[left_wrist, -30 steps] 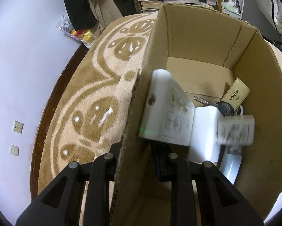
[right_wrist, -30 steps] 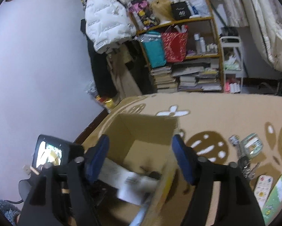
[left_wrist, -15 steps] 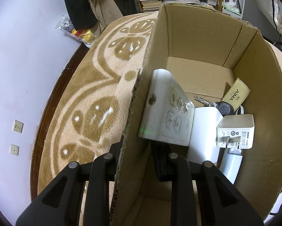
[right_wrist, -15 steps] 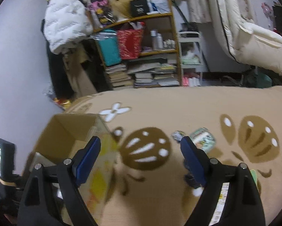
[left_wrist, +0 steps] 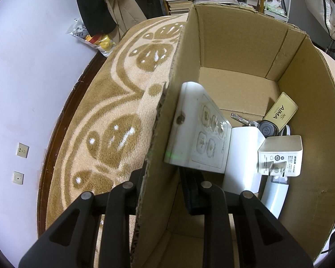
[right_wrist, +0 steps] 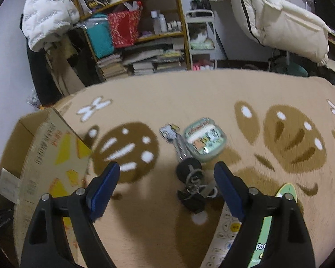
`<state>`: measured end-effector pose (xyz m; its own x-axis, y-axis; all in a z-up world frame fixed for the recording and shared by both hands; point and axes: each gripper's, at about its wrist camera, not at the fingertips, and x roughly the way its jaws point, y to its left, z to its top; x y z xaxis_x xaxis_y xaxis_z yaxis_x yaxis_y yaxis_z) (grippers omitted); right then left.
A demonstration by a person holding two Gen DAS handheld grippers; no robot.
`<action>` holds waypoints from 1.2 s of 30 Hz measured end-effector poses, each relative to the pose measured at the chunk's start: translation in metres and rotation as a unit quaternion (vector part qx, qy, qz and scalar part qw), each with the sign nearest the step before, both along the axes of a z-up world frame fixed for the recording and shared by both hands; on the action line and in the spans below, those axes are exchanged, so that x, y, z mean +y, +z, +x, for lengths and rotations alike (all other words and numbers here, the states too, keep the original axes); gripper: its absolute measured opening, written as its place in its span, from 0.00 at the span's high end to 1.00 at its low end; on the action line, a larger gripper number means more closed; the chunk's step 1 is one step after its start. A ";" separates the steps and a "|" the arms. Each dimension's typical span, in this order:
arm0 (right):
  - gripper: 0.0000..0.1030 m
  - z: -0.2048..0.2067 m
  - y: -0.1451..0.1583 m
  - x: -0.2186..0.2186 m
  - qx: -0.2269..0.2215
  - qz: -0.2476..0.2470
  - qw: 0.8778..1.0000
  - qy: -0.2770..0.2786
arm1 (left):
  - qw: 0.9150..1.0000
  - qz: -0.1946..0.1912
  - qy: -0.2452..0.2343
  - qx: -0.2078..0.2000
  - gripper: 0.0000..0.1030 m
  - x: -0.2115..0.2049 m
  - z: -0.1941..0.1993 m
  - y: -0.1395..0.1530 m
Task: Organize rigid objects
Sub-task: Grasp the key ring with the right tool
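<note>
A tan rug (right_wrist: pixel 189 93) with brown and white patterns carried everything. A cardboard box (right_wrist: pixel 44 163) stood on it at the left. Near the middle lay a green tin (right_wrist: pixel 204 141), touching a bunch of keys (right_wrist: pixel 189 178). A white remote (right_wrist: pixel 225 234) and a green card (right_wrist: pixel 270 230) lay side by side at the lower right.

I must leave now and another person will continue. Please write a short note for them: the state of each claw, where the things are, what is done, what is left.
Left claw: shut on the cardboard box wall, steadying it.
Right claw: open, empty, above the key bunch on the carpet.
Done: white remote, charger, key with AIMA tag are in the box.
Left: key bunch, small green case, a remote and a green flat item beside it on the carpet.
</note>
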<state>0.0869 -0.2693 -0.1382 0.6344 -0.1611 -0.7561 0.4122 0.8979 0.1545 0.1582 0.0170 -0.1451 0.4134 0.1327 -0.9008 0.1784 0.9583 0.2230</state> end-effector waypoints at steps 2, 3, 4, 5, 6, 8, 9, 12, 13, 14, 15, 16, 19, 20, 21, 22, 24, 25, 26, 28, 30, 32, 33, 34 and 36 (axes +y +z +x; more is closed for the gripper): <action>0.16 0.000 -0.007 -0.003 0.010 0.003 1.000 -0.005 | 1.000 0.001 0.000 0.000 0.77 0.000 0.000 0.000; 0.16 0.000 -0.010 -0.006 0.015 0.005 1.000 -0.008 | 1.000 0.001 0.000 0.000 0.77 0.000 0.000 0.000; 0.17 0.000 -0.013 -0.009 0.019 0.008 1.000 -0.012 | 1.000 0.002 -0.001 0.000 0.77 0.000 0.000 0.000; 0.17 0.001 -0.015 -0.011 0.022 0.008 1.000 -0.014 | 1.000 0.002 -0.001 0.000 0.77 0.000 0.000 0.000; 0.20 0.001 -0.017 -0.013 0.027 0.007 0.999 -0.016 | 1.000 0.002 -0.001 0.000 0.77 0.000 0.000 0.001; 0.22 0.000 -0.017 -0.014 0.027 0.007 1.000 -0.012 | 1.000 0.001 -0.001 0.000 0.77 0.000 0.000 0.000; 0.22 0.000 -0.017 -0.014 0.027 0.007 1.000 -0.009 | 1.000 0.001 0.000 0.000 0.77 0.000 0.000 0.000; 0.23 0.001 -0.020 -0.016 0.033 0.005 0.999 -0.011 | 1.000 -0.001 0.001 0.001 0.77 0.000 0.000 0.000; 0.24 0.002 -0.021 -0.017 0.035 0.008 0.999 -0.012 | 1.000 -0.001 0.001 0.001 0.77 0.000 0.000 0.000; 0.25 0.002 -0.023 -0.019 0.037 0.010 0.999 -0.013 | 1.000 -0.001 0.001 0.001 0.77 0.000 0.000 0.000; 0.25 0.002 -0.026 -0.020 0.040 0.014 0.999 -0.015 | 1.000 0.000 0.000 0.001 0.77 0.000 0.000 0.000; 0.25 0.002 -0.028 -0.021 0.041 0.019 0.999 -0.016 | 1.000 0.000 0.000 0.001 0.77 0.000 0.000 0.000; 0.26 0.002 -0.033 -0.025 0.040 0.030 0.999 -0.021 | 1.000 -0.001 0.001 0.001 0.77 0.000 0.000 0.000; 0.27 0.002 -0.035 -0.026 0.042 0.031 0.998 -0.023 | 1.000 -0.001 0.001 0.001 0.77 0.000 0.000 0.000; 0.33 0.003 -0.037 -0.026 0.043 0.033 0.998 -0.024 | 1.000 -0.001 0.001 0.001 0.77 0.000 0.000 0.000; 0.42 0.004 -0.039 -0.027 0.045 0.035 0.998 -0.025 | 1.000 -0.001 0.001 0.001 0.77 0.000 0.000 0.000; 0.47 0.005 -0.046 -0.029 0.050 0.044 0.997 -0.031 | 1.000 0.000 0.000 0.001 0.77 0.000 0.000 0.000; 0.48 0.004 -0.047 -0.031 0.050 0.044 0.997 -0.031 | 1.000 0.001 0.000 0.001 0.77 0.000 0.000 0.000; 0.53 0.004 -0.048 -0.029 0.048 0.040 0.998 -0.031 | 1.000 0.001 0.000 0.001 0.77 0.000 0.000 0.000; 0.65 0.004 -0.049 -0.027 0.054 0.024 0.998 -0.028 | 1.000 0.001 0.000 0.001 0.77 0.000 0.001 0.000; 0.73 0.004 -0.047 -0.026 0.046 0.026 0.998 -0.021 | 1.000 0.002 0.000 0.001 0.77 0.000 0.001 0.000; 0.77 0.003 -0.044 -0.025 0.040 0.023 0.999 -0.020 | 1.000 0.002 0.000 0.001 0.77 0.000 0.001 0.000; 0.78 0.002 -0.042 -0.023 0.040 0.016 0.999 -0.020 | 1.000 0.001 0.000 0.001 0.77 0.000 0.001 0.000; 0.80 0.002 -0.040 -0.022 0.038 0.012 0.999 -0.019 | 1.000 0.001 0.000 0.001 0.77 0.000 0.001 0.000; 0.85 0.001 -0.035 -0.020 0.032 0.001 0.999 -0.014 | 1.000 0.001 0.000 0.001 0.77 0.000 0.001 0.000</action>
<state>0.0874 -0.2889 -0.1732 0.5790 -0.1772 -0.7958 0.4471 0.8852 0.1283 0.1588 0.0169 -0.1452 0.4113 0.1355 -0.9013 0.1784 0.9578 0.2254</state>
